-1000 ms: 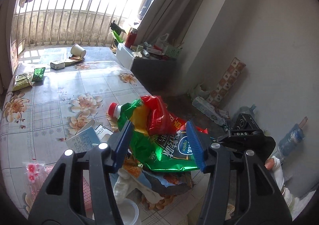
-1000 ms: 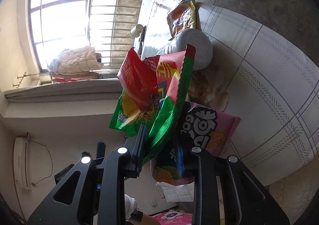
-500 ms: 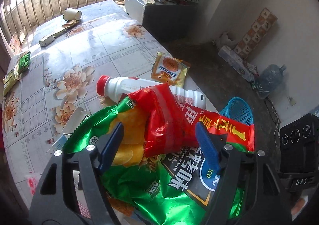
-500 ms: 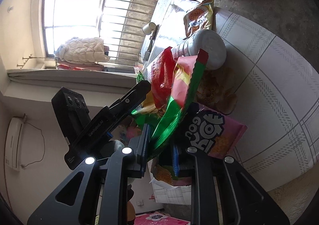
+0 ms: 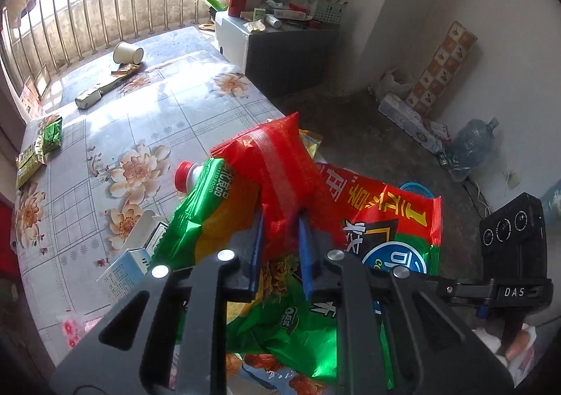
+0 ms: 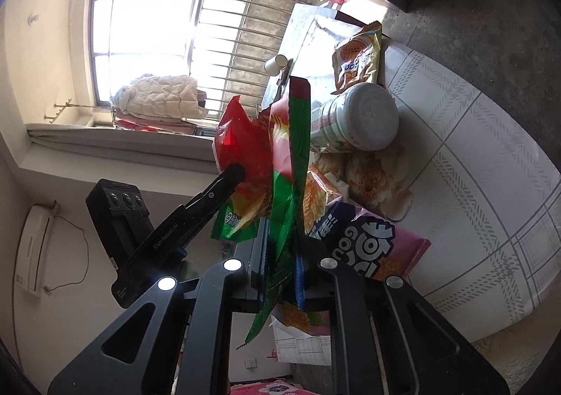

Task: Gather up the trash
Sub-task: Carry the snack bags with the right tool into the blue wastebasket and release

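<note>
Left wrist, chip bag (image 5: 277,163) pinched between claw (image 5: 279,247)

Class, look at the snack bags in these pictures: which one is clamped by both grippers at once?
The red-and-green chip bag: left gripper pinches its red top, right gripper its green edge. The yellow biscuit bag lies untouched.

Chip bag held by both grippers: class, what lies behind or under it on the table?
Behind the chip bag lies a white bottle with a red cap; its body is mostly covered in the left view. Under it, a purple snack packet shows.
</note>
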